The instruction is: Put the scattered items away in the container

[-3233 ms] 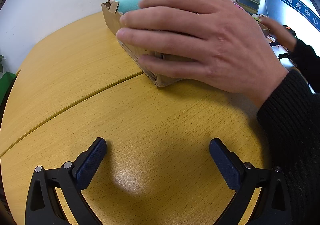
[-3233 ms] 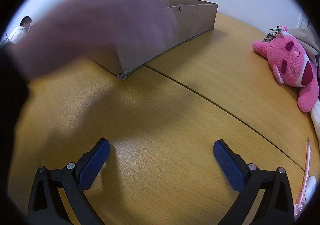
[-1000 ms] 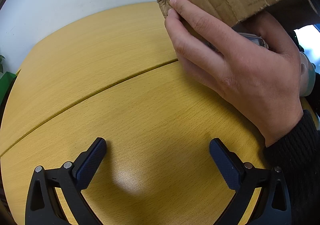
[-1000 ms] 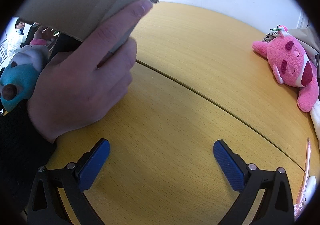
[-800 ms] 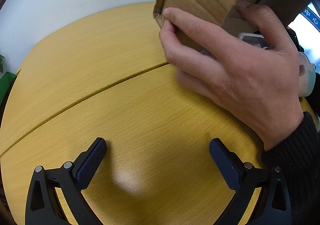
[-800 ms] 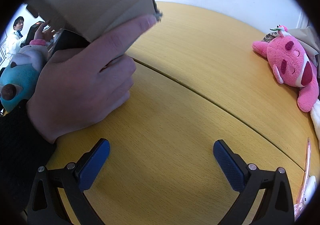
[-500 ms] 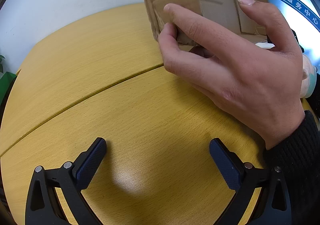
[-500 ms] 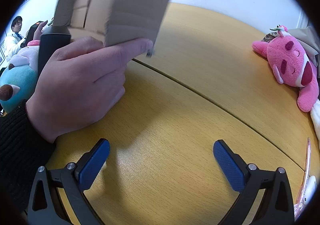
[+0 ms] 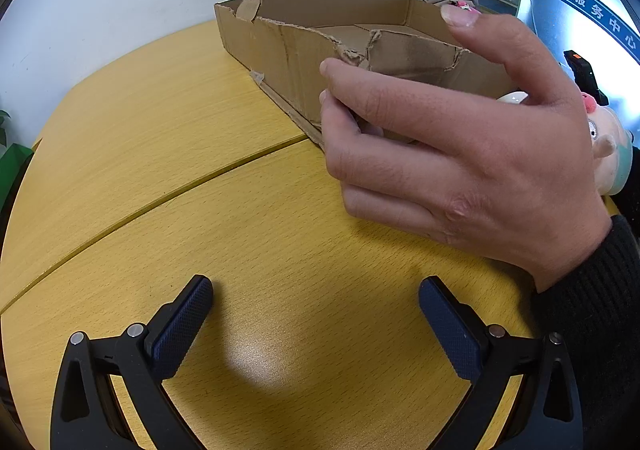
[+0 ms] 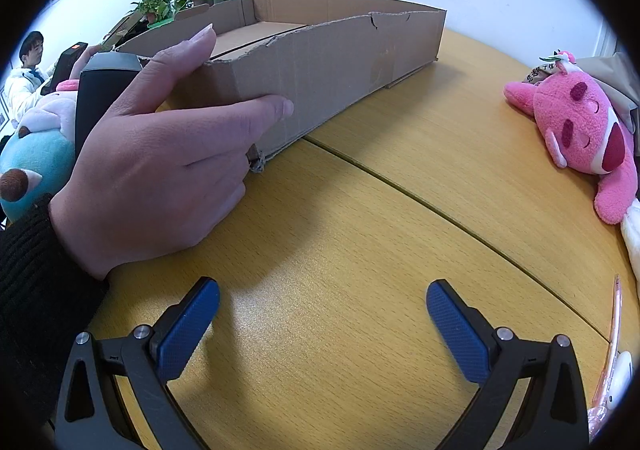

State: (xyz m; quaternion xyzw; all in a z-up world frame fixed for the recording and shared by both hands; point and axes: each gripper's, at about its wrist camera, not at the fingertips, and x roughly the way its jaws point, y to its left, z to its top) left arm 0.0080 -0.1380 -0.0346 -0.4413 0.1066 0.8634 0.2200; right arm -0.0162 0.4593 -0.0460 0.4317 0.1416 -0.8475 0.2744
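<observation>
Left tongs (image 9: 316, 314) and right tongs (image 10: 322, 316) both gape wide above the yellow tabletop (image 9: 160, 178), holding and touching nothing. One shallow cardboard box (image 10: 328, 62), its rim torn, sits on the tabletop at twelve o'clock, a bare hand (image 10: 160, 170) gripping its near corner. One pink plush toy (image 10: 580, 130) lies at three o'clock in the right view, one blue plush toy (image 10: 32, 166) at nine o'clock behind the hand, and a pink pen (image 10: 612, 334) at four o'clock.
</observation>
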